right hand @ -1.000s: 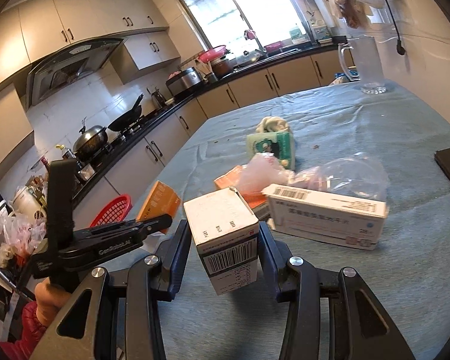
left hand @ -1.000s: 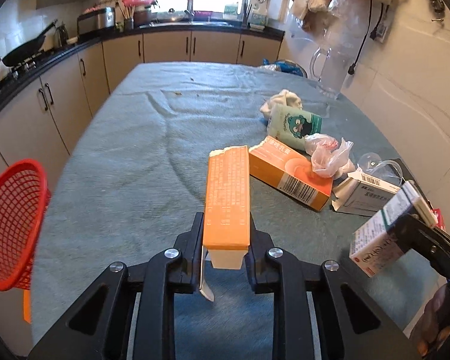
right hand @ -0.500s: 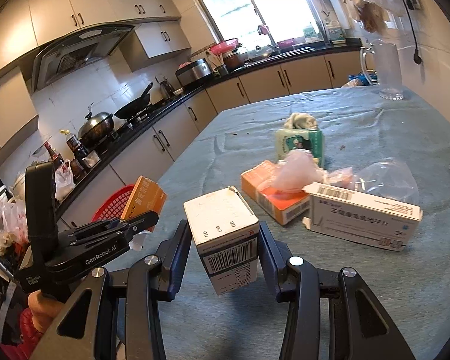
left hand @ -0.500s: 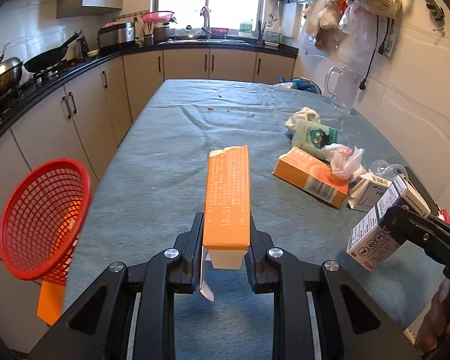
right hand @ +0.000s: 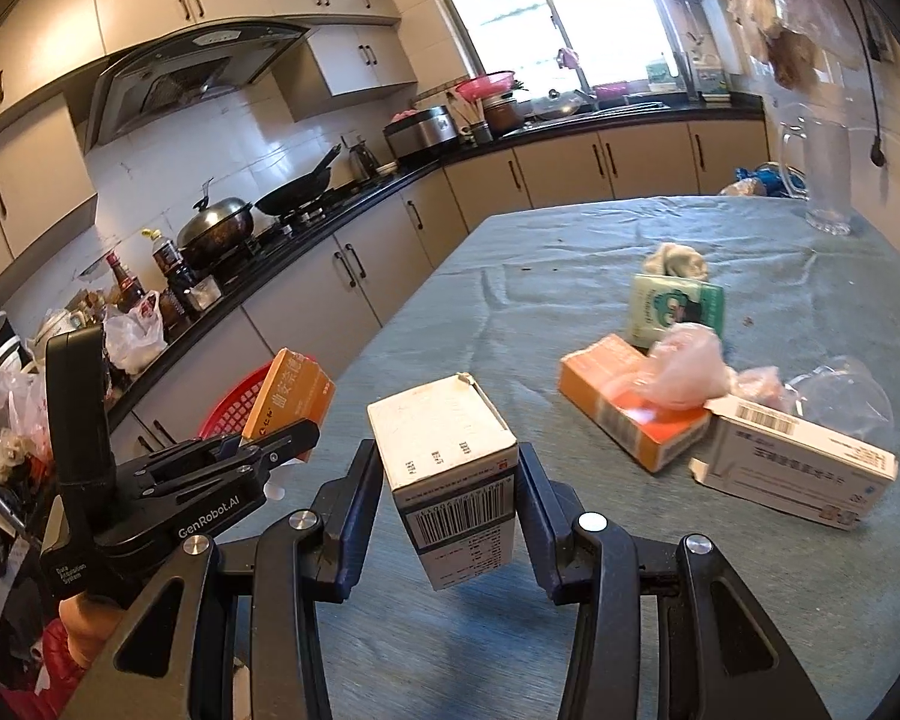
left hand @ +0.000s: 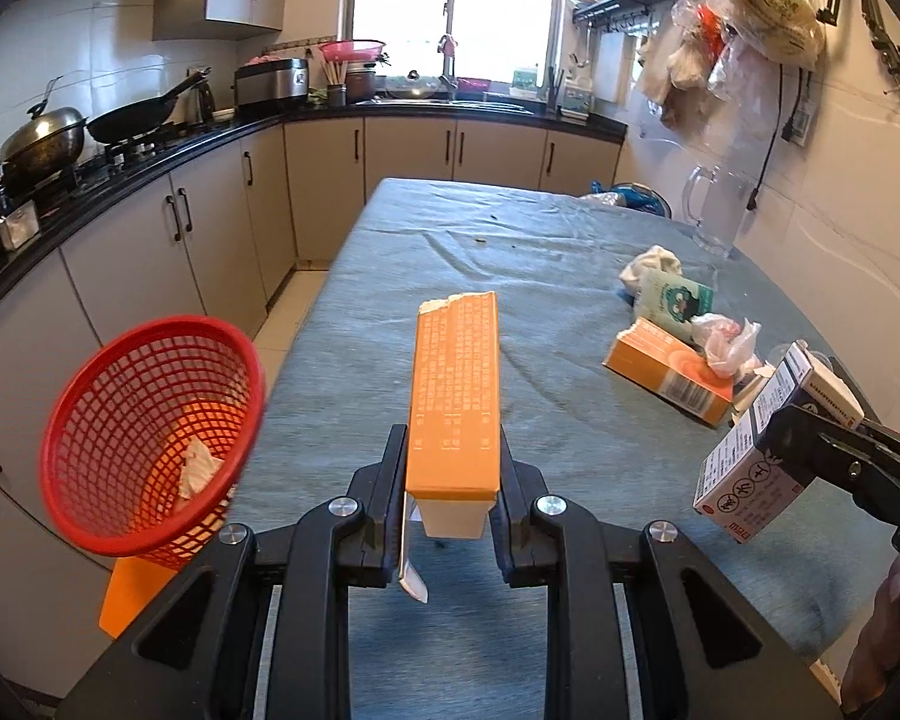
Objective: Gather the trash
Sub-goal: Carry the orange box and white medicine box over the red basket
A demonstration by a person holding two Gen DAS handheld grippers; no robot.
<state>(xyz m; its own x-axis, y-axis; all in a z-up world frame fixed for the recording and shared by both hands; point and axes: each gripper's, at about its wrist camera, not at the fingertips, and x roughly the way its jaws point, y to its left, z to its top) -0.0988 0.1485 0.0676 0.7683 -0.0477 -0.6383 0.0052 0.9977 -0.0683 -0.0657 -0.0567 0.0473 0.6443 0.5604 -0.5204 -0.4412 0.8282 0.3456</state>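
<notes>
Left jaws: the left gripper was clamped narrow on the near end of a long orange box, which stuck out forward over the table's edge; a white flap hung from the box's underside.
Right jaws: the right gripper was clamped at a middling width on a white barcode box, the pads pressing its two sides, barcode end toward the camera.
Other view of the grippers: from the left wrist, the white box showed at the right edge in the black fingers; from the right wrist, the orange box showed at the left, in front of the basket.
Basket: a red mesh basket stood off the table's left side, below its edge, with a scrap of white paper inside.
Table: the table wore a wrinkled blue-grey cloth.
Trash left on the table: a second orange box lay flat, a crumpled clear bag resting on it; just beside it lay a flat white box; beyond them stood a green tissue pack with a balled cloth behind.
Far end: a clear glass jug stood near the wall.
</notes>
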